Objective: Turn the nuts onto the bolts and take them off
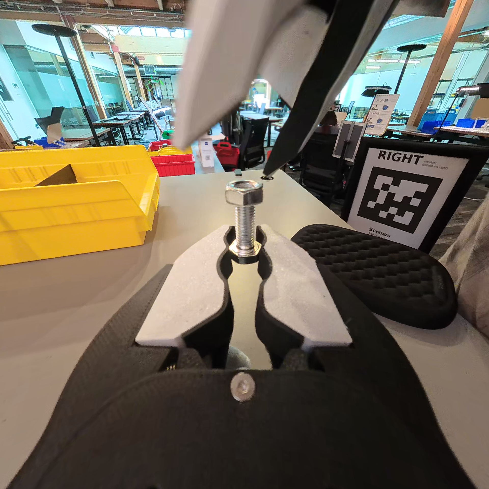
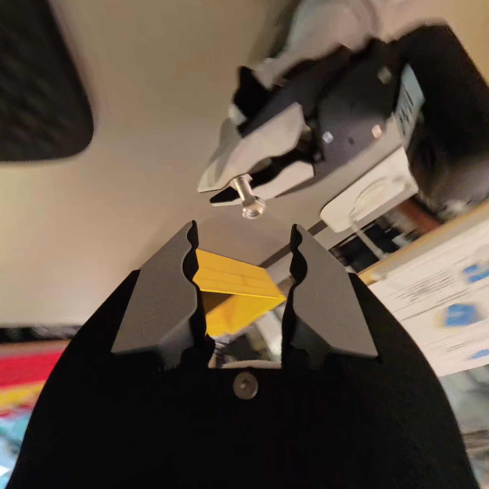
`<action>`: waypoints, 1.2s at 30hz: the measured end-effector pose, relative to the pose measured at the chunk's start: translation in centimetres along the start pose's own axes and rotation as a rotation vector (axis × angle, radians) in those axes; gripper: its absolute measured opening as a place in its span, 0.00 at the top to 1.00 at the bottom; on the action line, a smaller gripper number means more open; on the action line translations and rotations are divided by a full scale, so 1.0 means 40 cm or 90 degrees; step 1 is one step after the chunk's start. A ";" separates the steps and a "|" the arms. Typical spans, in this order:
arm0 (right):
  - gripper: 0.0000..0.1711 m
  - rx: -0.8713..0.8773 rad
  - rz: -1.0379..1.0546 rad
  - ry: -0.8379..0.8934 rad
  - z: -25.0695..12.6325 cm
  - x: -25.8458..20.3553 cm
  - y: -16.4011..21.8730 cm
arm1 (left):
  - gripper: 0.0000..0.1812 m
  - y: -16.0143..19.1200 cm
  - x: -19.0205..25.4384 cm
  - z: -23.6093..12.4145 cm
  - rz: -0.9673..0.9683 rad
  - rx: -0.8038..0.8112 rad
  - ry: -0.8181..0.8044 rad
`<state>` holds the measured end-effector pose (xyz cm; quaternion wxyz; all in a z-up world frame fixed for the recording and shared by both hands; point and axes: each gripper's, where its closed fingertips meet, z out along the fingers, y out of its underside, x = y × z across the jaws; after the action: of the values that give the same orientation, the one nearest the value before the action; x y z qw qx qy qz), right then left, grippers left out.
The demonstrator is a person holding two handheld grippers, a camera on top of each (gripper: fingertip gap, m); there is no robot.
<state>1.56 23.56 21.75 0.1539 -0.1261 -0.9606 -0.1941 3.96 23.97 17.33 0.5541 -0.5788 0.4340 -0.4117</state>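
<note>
A silver bolt (image 1: 244, 227) stands upright in my left gripper (image 1: 244, 231), which is shut on the bolt's hex head at the bottom. A silver hex nut (image 1: 244, 194) sits at the top end of the thread. My right gripper (image 1: 225, 158) hangs open above and behind the nut, one white finger to its left and one black finger to its right, touching nothing. In the blurred right wrist view my right gripper (image 2: 244, 227) is open and empty, just short of the nut (image 2: 252, 209) on the bolt (image 2: 242, 189) held by the left gripper (image 2: 235, 190).
Stacked yellow bins (image 1: 74, 201) stand on the grey table (image 1: 66, 304) at the left, with red bins (image 1: 172, 161) behind. A black textured pad (image 1: 370, 272) lies at the right. A framed sign with a black-and-white marker (image 1: 402, 195) stands beyond it.
</note>
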 end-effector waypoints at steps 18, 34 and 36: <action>0.77 0.611 1.062 0.321 0.019 0.050 -0.005 | 0.92 -0.008 -0.017 -0.006 -0.012 0.019 -0.027; 0.90 0.651 1.120 0.515 0.043 0.079 -0.008 | 0.92 -0.011 -0.023 -0.010 -0.021 0.028 -0.033; 0.90 0.657 1.102 0.507 0.042 0.077 -0.012 | 0.92 -0.010 -0.020 -0.008 -0.016 0.025 -0.030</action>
<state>-1.86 24.38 21.18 0.5740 -0.6093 -0.3925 0.3810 3.44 24.64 17.75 0.5700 -0.5827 0.4056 -0.4136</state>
